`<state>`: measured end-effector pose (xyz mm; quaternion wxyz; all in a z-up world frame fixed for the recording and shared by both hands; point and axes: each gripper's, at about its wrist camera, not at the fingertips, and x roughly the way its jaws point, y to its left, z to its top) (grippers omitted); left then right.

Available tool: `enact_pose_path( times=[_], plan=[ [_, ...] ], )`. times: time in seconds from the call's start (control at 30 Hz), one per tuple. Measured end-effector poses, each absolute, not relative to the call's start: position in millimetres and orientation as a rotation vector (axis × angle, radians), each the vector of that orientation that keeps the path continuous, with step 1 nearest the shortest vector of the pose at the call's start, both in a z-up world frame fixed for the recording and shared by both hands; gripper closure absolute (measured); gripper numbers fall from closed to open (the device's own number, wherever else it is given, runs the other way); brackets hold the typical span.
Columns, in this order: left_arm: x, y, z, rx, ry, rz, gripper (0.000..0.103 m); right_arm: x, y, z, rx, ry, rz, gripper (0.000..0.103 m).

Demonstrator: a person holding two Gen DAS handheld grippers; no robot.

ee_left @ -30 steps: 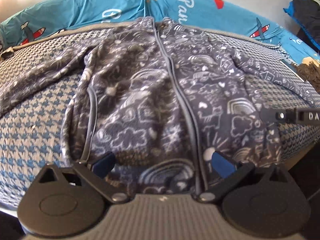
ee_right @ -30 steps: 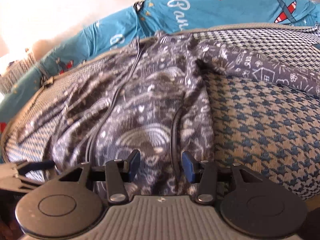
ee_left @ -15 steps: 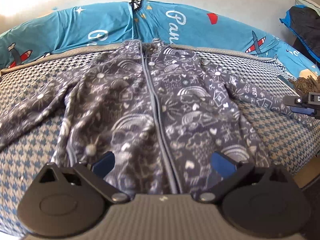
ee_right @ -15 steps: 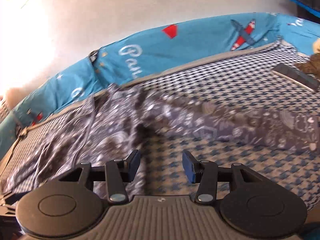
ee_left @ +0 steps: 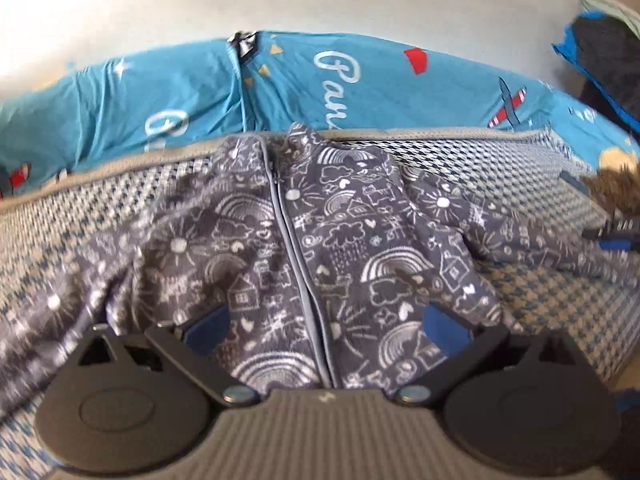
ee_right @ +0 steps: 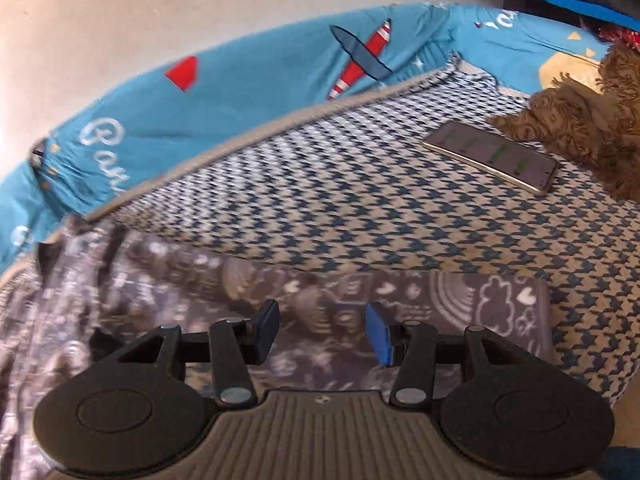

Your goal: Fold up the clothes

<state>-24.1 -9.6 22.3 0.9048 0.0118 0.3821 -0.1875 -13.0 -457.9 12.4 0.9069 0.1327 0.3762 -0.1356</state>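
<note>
You're swinging the right gripper (ee_right: 322,328) off the jacket's (ee_left: 304,248) hem and out over its right sleeve (ee_right: 440,300), jaws partly spread, empty. The left gripper (ee_left: 326,330) is hovering wide over the zipped front. The jacket is lying flat on the bed (ee_right: 360,184), sleeves out; a sleeve fold looks near.

Grey zip-front jacket (ee_left: 320,248) printed with white doodles of rainbows, clouds and houses, lying face up and zipped closed on the bed. Its sleeves are spread outward; one sleeve (ee_right: 440,300) lies flat and straight.
</note>
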Motion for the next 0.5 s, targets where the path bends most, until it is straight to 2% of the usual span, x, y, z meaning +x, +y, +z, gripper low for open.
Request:
enact_pose_path(
  times=[0.33, 0.4, 0.5],
  plan=[
    [-15, -17, 13, -0.041, 0.812, -0.402, 0.000, 22, -456, -17, 0.164, 0.843, -0.307, 0.057],
    [-13, -20, 12, -0.047, 0.815, -0.400, 0.000, 27, -447, -21, 0.097, 0.839, -0.322, 0.063],
    [-13, -23, 11, -0.041, 0.810, -0.393, 0.000, 30, -445, -21, 0.082, 0.825, -0.341, 0.083]
  ],
)
